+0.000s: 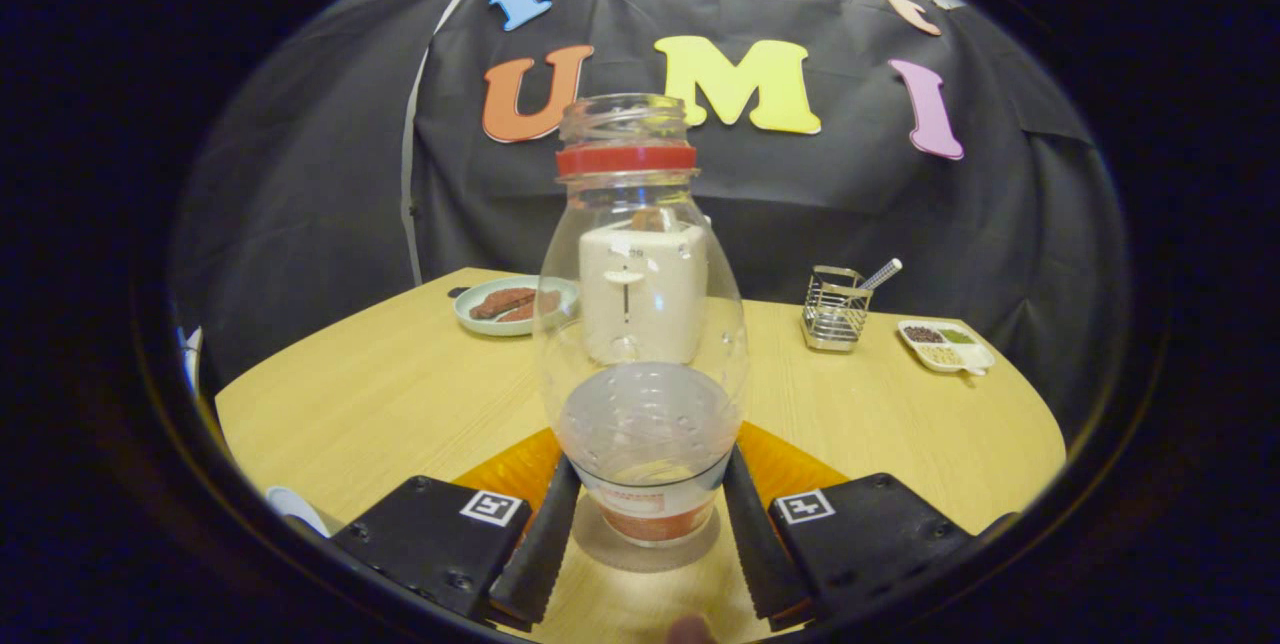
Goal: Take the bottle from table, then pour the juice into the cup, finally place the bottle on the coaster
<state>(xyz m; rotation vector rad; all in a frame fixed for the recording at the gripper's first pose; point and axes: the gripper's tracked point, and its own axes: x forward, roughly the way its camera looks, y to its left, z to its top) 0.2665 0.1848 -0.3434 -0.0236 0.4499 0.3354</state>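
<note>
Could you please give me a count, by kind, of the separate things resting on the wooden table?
Bottle, between the gripper fingers: 1
Orange coaster under the bottle: 1
White block behind the bottle: 1
Round plate: 1
Wire holder: 1
Divided dish: 1
Total: 6

The gripper (648,514) points forward and level, low over the table (400,394). Its two fingers (540,544) stand spread, one on each side of the bottle (640,344), close against its base; firm pressing cannot be confirmed.
</note>
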